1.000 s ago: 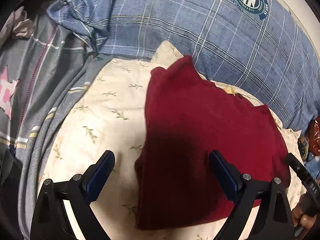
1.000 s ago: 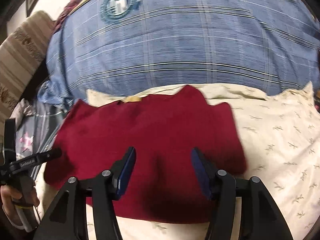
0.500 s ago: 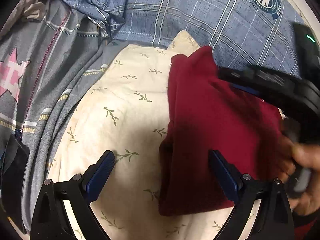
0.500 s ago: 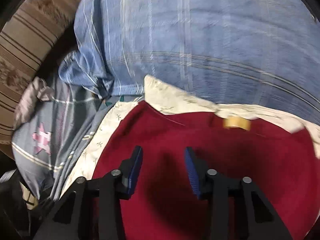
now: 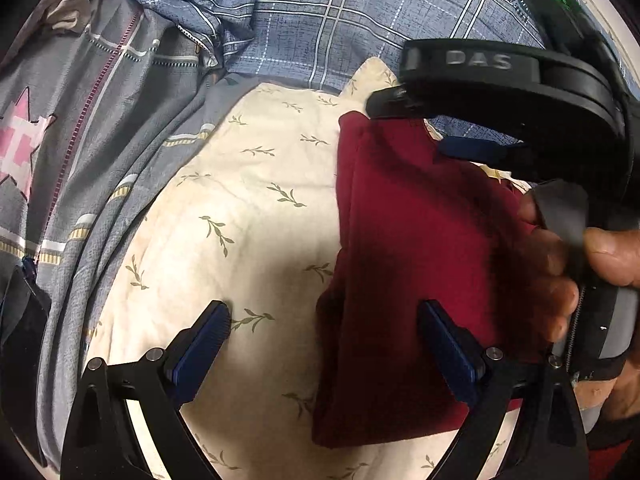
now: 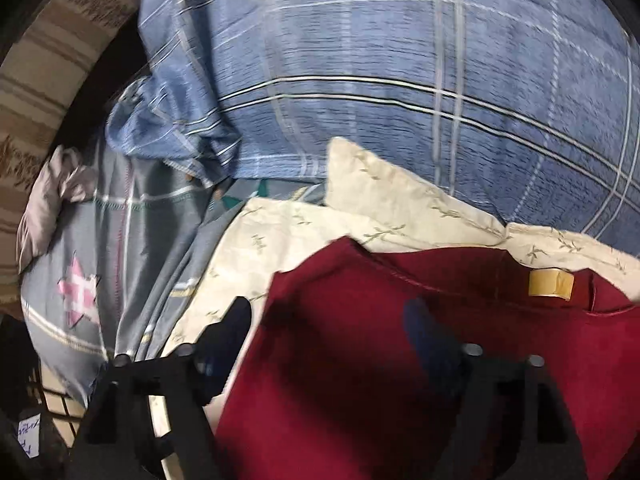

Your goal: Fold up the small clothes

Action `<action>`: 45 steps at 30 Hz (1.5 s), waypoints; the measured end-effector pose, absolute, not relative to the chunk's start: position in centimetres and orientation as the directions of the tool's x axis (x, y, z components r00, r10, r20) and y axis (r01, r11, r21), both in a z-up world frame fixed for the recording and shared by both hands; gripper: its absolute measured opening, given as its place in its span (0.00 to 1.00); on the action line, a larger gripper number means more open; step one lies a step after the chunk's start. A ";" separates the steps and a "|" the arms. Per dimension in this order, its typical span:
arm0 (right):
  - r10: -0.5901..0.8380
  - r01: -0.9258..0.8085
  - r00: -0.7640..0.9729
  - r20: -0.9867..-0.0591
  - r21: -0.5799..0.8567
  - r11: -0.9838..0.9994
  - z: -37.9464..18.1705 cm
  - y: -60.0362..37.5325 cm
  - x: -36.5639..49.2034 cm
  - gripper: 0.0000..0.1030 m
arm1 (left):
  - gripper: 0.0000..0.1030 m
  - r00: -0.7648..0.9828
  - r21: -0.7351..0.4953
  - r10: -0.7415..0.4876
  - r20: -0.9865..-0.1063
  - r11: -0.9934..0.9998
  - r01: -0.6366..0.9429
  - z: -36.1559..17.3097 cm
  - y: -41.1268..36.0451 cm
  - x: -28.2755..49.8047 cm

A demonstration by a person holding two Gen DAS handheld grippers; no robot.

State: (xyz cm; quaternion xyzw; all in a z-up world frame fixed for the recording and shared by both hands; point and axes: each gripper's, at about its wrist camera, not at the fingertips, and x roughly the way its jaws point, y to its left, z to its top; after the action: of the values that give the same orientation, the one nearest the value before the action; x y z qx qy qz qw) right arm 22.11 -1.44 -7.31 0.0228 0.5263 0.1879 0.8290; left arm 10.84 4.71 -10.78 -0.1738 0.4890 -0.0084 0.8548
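A dark red garment lies folded on a cream leaf-print pillow. My left gripper hangs open over the garment's near left edge, its right finger above the red cloth and its left finger above the pillow. In the left wrist view my right gripper reaches in over the garment's far corner, held by a hand. In the right wrist view its jaws are opening; the red garment edge lies under them, unpressed. A tan label shows at the neckline.
A blue plaid duvet is bunched up behind the pillow. To the left a grey cover with a pink star slopes away. A beige striped fabric sits at the far left edge.
The right gripper swept left across the garment to its far left corner, narrowing then widening its jaws. The red garment now lies narrower, folded over. The left gripper stayed put.
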 end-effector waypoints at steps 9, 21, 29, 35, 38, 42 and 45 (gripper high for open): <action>0.241 -0.390 0.290 -0.926 0.115 0.913 -10.4 2.4 22.8 0.79 | 0.94 0.523 -0.290 -0.166 -0.836 0.943 -0.164 -10.7 4.6 10.6; 0.283 -0.431 0.387 -0.878 0.099 0.897 -8.5 0.8 20.8 0.19 | 0.95 0.525 -0.266 -0.144 -0.839 0.950 -0.163 -11.0 4.3 11.0; 0.404 -0.375 0.403 -0.821 0.255 0.891 -5.2 -3.1 20.7 0.16 | 0.80 0.562 -0.374 -0.246 -0.790 0.920 -0.122 -10.8 4.2 12.5; 0.418 -0.357 0.388 -0.822 0.284 0.890 -5.0 -4.3 20.6 0.16 | 0.29 0.581 -0.406 -0.334 -0.742 0.914 0.006 -10.3 3.0 12.2; 0.428 -0.352 0.369 -0.825 0.301 0.886 -5.0 -4.3 20.9 0.24 | 0.26 0.587 -0.417 -0.345 -0.732 0.909 0.014 -10.1 3.2 12.1; 0.448 -0.330 0.319 -0.835 0.346 0.878 -5.2 -3.7 21.6 0.67 | 0.25 0.594 -0.410 -0.344 -0.727 0.912 0.026 -9.6 2.9 11.5; 0.421 -0.353 0.274 -0.865 0.317 0.880 -6.0 -1.9 21.9 0.70 | 0.24 0.598 -0.405 -0.343 -0.725 0.914 0.033 -9.4 2.7 11.3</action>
State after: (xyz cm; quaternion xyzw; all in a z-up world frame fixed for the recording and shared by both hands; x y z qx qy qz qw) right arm 21.86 -1.93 -5.98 0.0309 0.5515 0.2426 0.7975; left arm 11.34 2.69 -9.40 -0.1780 0.4355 -0.1071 0.8759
